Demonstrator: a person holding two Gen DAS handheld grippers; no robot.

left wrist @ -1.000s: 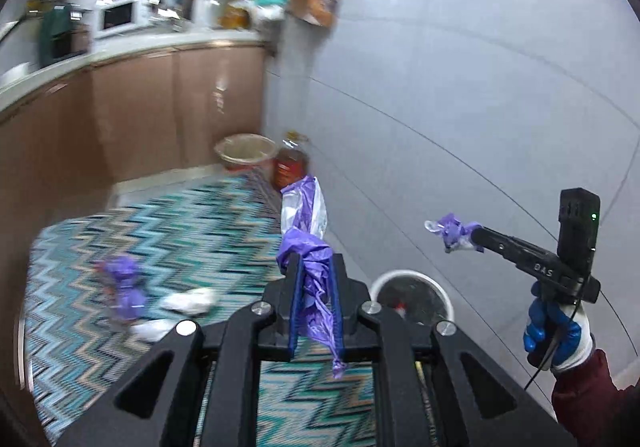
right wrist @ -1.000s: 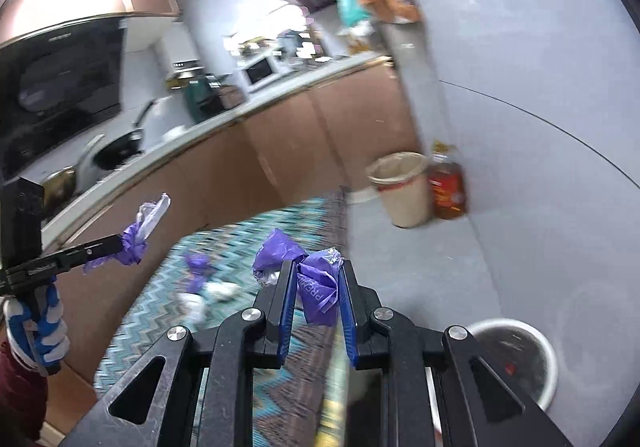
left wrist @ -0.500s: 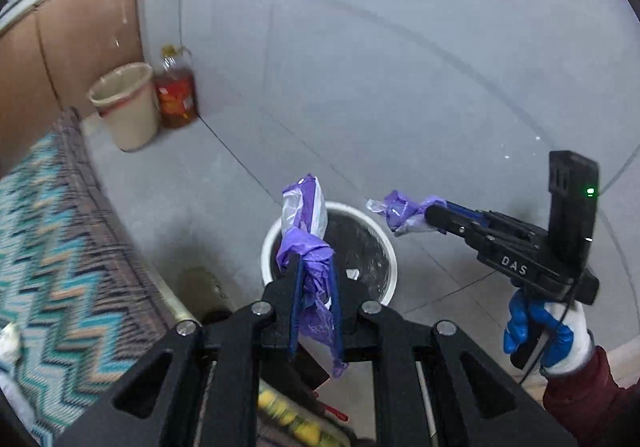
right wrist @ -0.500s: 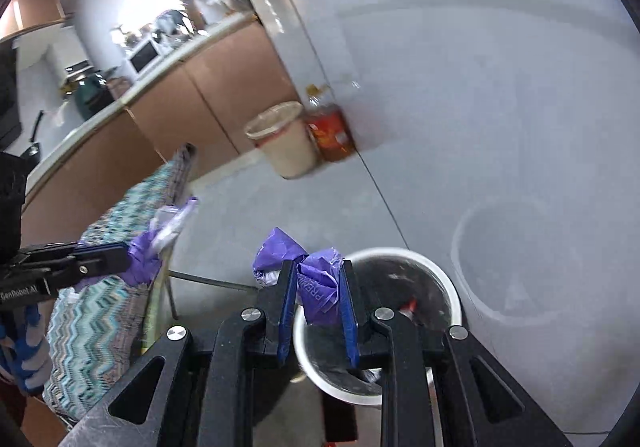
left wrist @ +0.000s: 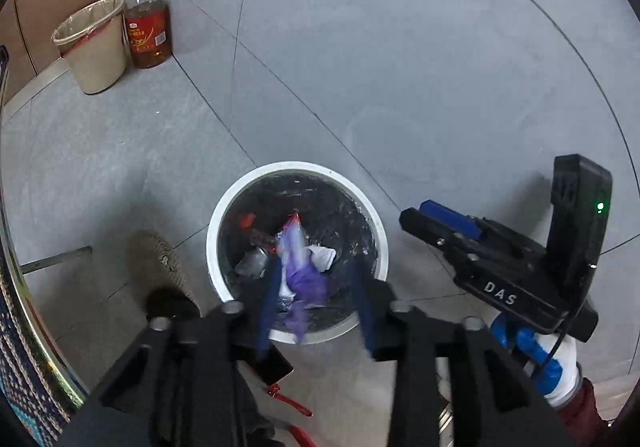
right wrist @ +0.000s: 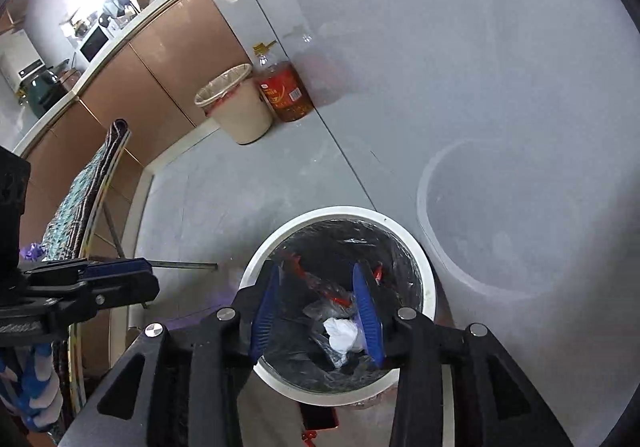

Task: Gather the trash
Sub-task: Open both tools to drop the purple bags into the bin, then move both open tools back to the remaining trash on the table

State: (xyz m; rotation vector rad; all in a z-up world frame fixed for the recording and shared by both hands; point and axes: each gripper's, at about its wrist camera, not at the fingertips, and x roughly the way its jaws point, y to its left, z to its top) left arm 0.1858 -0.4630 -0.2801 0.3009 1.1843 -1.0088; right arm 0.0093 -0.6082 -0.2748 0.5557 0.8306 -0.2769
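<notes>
Drop step: left gripper (left wrist: 316, 299) opening, purple wrapper (left wrist: 302, 279) falling into bin (left wrist: 216, 223); right gripper (right wrist: 316, 307) opening, empty. Next: fetch more.

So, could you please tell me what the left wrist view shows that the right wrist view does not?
Only the left wrist view shows the purple wrapper dropping between the opening left jaws. Only the right wrist view shows the kitchen counter and the patterned table edge. Both show the white bin, the beige bin and the oil bottle.
</notes>
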